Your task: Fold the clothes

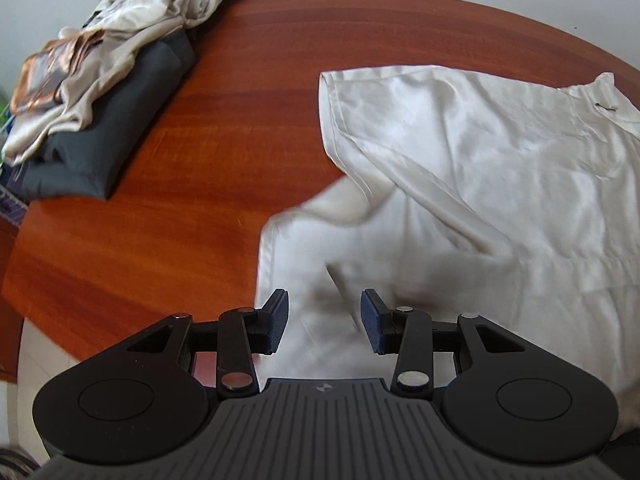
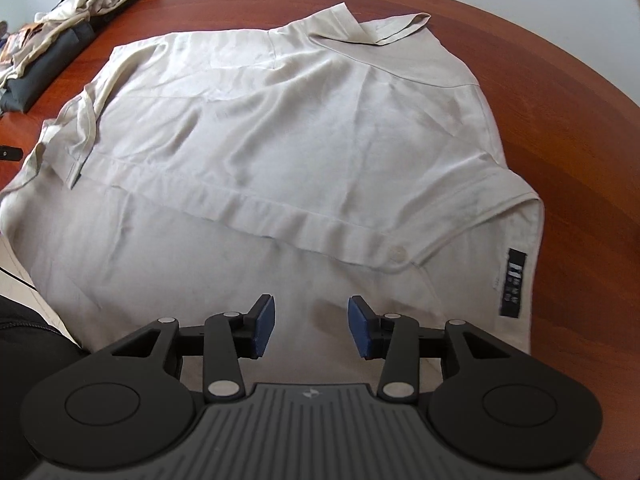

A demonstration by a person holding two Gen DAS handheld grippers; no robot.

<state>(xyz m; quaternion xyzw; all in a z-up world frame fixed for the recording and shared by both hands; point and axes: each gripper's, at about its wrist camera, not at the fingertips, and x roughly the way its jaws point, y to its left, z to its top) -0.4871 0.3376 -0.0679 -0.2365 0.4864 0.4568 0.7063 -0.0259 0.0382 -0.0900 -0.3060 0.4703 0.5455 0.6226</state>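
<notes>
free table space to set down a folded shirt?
Bare wood on the table between the clothes pile and the white shirt, plus a strip right of the shirt. The shirt crowds the middle under both open grippers, left gripper and right gripper.

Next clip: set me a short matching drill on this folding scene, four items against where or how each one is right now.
Items:
1. white short-sleeved shirt
2. dark grey folded garment
3. crumpled cream cloth
4. left tool

States:
A. heaped on top of a folded pile
B. open, over the shirt's near part
C. spread on the reddish wooden table
D. bottom layer of the pile at the table's far left

Pairs: 1-C, 2-D, 3-A, 4-B
</notes>
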